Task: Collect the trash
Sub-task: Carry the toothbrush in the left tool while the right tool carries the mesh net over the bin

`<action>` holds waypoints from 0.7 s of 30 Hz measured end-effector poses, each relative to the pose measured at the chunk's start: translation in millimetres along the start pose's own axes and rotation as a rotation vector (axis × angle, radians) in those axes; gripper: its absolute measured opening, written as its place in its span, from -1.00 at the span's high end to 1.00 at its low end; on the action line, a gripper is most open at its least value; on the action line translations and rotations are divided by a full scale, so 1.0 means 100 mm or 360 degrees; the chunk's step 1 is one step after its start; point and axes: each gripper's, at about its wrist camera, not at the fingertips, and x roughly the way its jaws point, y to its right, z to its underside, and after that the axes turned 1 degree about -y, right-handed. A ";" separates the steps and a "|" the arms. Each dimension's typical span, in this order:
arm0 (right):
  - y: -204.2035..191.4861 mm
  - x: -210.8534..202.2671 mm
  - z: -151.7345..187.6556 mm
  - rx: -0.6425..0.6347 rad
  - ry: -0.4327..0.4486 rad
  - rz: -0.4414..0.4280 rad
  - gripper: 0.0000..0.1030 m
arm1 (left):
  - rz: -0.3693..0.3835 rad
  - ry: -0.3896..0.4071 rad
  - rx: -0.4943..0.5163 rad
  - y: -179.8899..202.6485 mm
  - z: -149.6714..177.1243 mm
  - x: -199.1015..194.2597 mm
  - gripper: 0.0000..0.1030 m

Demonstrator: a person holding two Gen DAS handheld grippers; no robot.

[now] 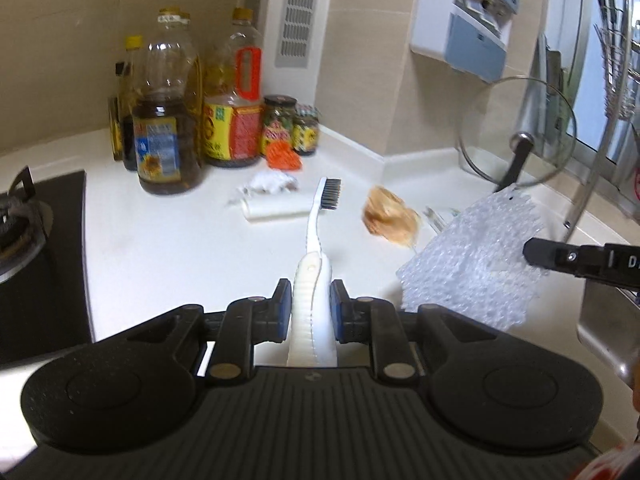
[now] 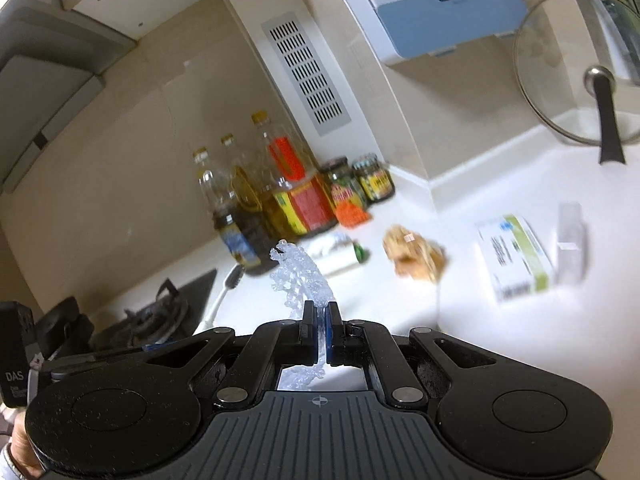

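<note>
My left gripper point(image 1: 310, 294) is shut on the handle of a white toothbrush point(image 1: 316, 240), held above the white counter point(image 1: 160, 248). My right gripper point(image 2: 321, 316) is shut on a sheet of clear bubble wrap point(image 2: 298, 276); the sheet also shows in the left wrist view point(image 1: 476, 256), with the right gripper's finger point(image 1: 560, 258) at its right edge. On the counter lie a brown crumpled wrapper point(image 1: 390, 216), a white tube point(image 1: 276, 208), a crumpled white tissue point(image 1: 270, 182) and an orange scrap point(image 1: 284, 156). A small carton point(image 2: 516, 256) lies further right.
Oil bottles point(image 1: 168, 120) and jars point(image 1: 280, 124) stand in the back corner. A gas hob point(image 1: 36, 248) is at the left. A glass pot lid point(image 1: 516, 132) leans at the back right. A metal sink edge point(image 1: 608, 328) is at the right.
</note>
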 end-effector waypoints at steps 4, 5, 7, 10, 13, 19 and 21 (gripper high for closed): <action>0.04 -0.13 0.21 -0.0003 -0.0068 0.0027 0.93 | 0.0014 -0.0052 -0.0018 0.15 0.26 -0.10 0.65; 0.05 -0.14 0.26 -0.0006 -0.0088 0.0040 0.93 | 0.0017 -0.0068 -0.0022 0.18 0.32 -0.11 0.65; 0.08 -0.16 0.37 -0.0005 -0.0131 0.0060 0.93 | 0.0019 -0.0108 -0.0028 0.22 0.44 -0.12 0.65; 0.13 -0.16 0.54 -0.0003 -0.0200 0.0093 0.93 | 0.0030 -0.0176 -0.0052 0.27 0.63 -0.10 0.65; 0.18 -0.13 0.71 -0.0004 -0.0269 0.0132 0.93 | 0.0048 -0.0248 -0.0070 0.28 0.79 -0.03 0.65; 0.26 0.06 1.06 -0.0003 -0.0404 0.0212 0.93 | 0.0076 -0.0369 -0.0056 0.28 1.07 0.18 0.65; 0.31 0.15 1.17 0.0007 -0.0454 0.0243 0.93 | 0.0092 -0.0408 -0.0053 0.27 1.15 0.27 0.65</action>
